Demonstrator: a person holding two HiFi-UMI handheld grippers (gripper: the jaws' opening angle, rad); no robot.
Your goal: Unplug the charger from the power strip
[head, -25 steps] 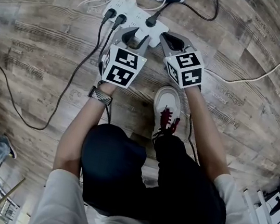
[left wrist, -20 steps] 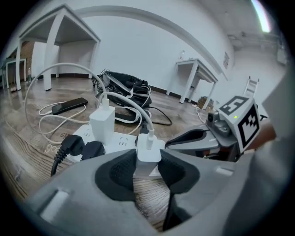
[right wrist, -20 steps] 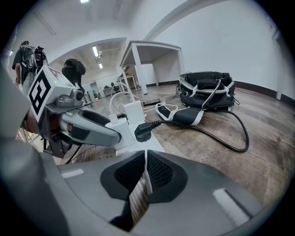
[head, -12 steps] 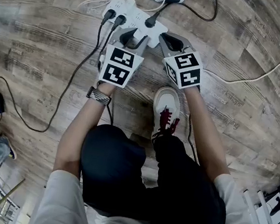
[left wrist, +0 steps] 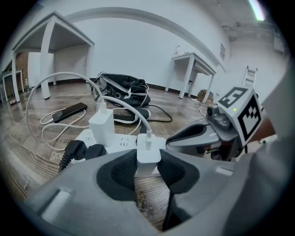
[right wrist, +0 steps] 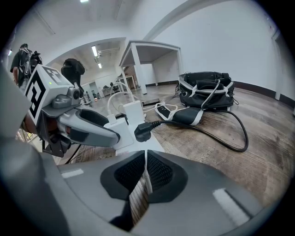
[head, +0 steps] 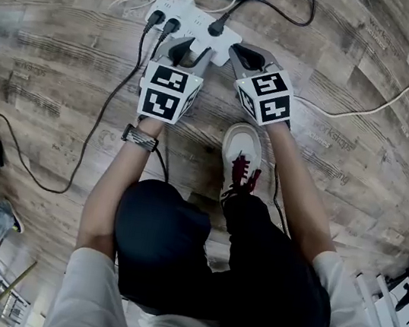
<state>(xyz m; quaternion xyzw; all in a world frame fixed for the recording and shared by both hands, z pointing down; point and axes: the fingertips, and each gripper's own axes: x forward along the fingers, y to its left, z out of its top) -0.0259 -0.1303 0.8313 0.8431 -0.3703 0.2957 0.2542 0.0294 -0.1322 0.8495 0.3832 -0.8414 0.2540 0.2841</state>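
Your left gripper point(left wrist: 148, 162) clamps the charger point(left wrist: 148, 148), not yet out of the strip point(left wrist: 121, 142). Your right gripper point(right wrist: 145, 159) is closed at the strip's end. Next, pull straight out.

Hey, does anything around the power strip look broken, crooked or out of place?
Nothing damaged or spilled. The strip lies flat; the left gripper clamps the white charger, which stands upright. Only loose cables sprawl around it.
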